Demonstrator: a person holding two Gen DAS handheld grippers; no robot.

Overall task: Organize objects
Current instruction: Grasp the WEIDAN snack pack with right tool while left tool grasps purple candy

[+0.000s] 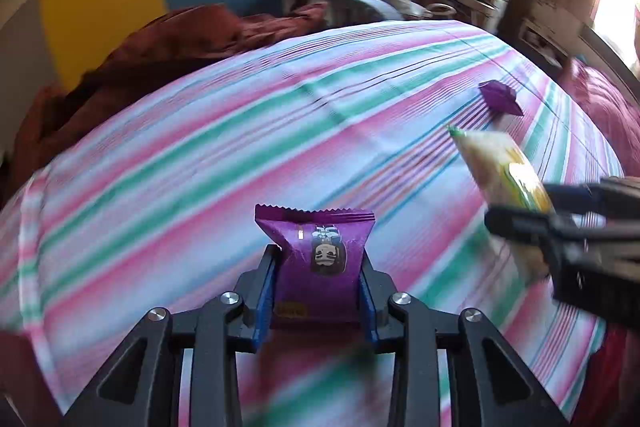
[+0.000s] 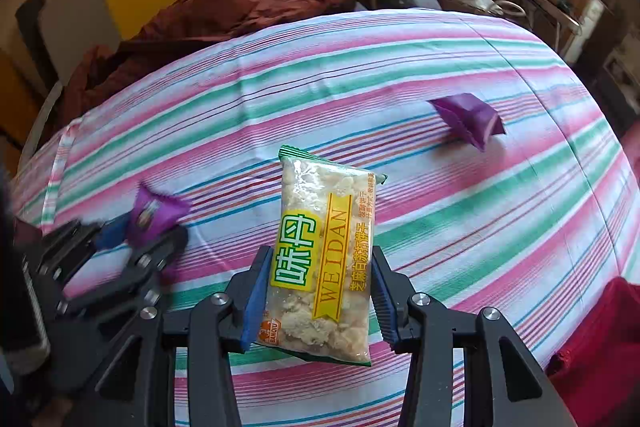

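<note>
left claw [image 1: 320, 267]: clamped on purple snack packet [image 1: 320, 247], just above striped sheet [image 1: 200, 147]
right claw [image 2: 316, 291]: clamped on biscuit packet [image 2: 324, 247]
loose purple packet [image 2: 468, 119]: beyond biscuit packet
step: both picked up, probably
next: set them together by loose packet

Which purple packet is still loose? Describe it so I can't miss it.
On the striped cloth, look right of the clear snack bag in the right claw. The loose purple packet lies alone; the other purple packet sits pinched in the left claw.
</note>
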